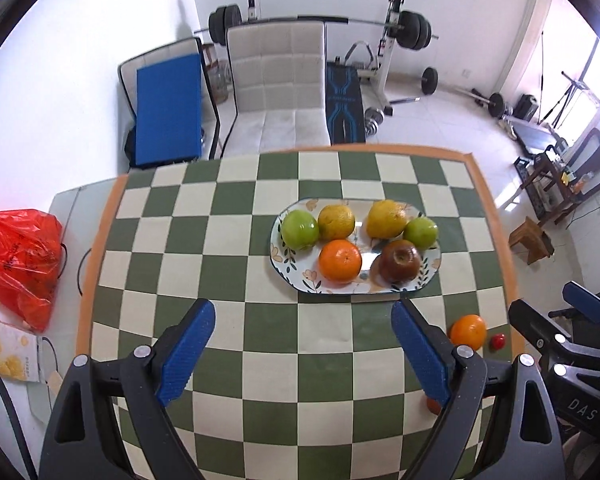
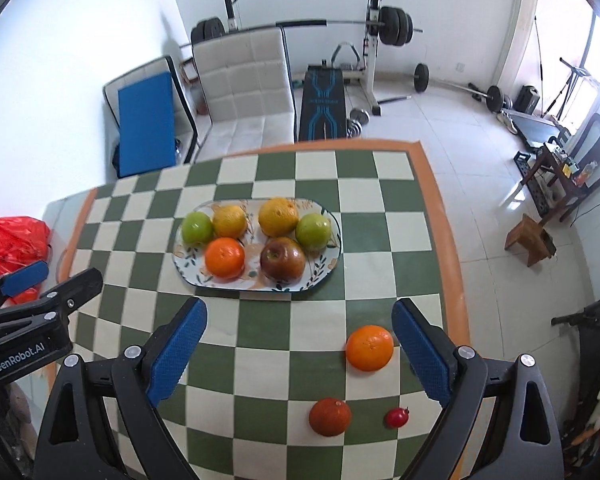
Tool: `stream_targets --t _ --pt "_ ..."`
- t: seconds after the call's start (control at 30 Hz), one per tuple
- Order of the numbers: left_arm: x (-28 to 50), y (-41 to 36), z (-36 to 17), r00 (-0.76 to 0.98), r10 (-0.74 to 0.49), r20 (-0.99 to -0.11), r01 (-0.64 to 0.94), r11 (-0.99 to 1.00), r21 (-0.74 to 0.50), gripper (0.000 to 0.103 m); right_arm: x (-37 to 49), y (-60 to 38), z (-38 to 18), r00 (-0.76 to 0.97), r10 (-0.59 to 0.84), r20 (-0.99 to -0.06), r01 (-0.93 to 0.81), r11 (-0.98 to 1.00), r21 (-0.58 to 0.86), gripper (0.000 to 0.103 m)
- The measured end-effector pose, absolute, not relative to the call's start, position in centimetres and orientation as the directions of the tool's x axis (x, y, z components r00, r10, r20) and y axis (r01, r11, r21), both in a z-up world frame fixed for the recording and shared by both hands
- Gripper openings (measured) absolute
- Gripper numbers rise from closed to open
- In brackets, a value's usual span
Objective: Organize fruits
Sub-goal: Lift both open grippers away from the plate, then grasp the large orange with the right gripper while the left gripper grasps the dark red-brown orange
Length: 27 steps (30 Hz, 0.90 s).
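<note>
From my left wrist camera, the left gripper (image 1: 302,338) hangs over the checkered table (image 1: 220,240) with its fingers spread wide and nothing between them. Ahead sits the plate (image 1: 286,258), already carrying six fruits: two green apples, two yellow citrus fruits, an orange (image 1: 340,261) and a dark red apple (image 1: 400,261). Off to the right, near the table edge, I see a loose orange (image 1: 468,331) and a small red fruit (image 1: 499,341) just beside it. The right gripper (image 1: 580,312) shows at the far right.

From my right wrist camera, the right gripper (image 2: 298,336) is also spread open and empty, above the table in front of the plate. Three fruits lie off the plate: the loose orange near the right finger but apart from it, a darker reddish orange (image 2: 330,417) nearer me, and the small red fruit beside that.

I judge the job mostly done: six plated, three left. The plate looks crowded, so the last ones may need care.
</note>
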State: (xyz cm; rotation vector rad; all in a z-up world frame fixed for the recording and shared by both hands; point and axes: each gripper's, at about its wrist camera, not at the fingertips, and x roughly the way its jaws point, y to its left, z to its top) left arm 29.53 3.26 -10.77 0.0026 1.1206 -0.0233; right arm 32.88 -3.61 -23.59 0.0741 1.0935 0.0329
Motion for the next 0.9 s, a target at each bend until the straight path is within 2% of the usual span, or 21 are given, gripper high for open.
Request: stream_targets --t 0.43,0.87,0.9 --pt "24.6 3.5 -5.3 0.509 -0.027 -0.86 0.021 1.0 -0.019 0.09 27.1 -3.5 -16.9 0.545 0.085 -0.834 -0.006 0.995 0.097 0.096" --pt "23.4 2.8 -5.0 0.505 -0.035 -0.862 0.032 0.999 -0.022 0.09 26.5 -4.3 -17.4 0.539 0.143 -0.83 0.008 0.985 0.174 0.096" --pt "23.6 2.6 -5.3 0.492 -0.031 -0.87 0.033 0.999 -0.017 0.093 26.8 -4.9 -18.1 0.526 0.151 -0.837 0.024 0.981 0.192 0.096"
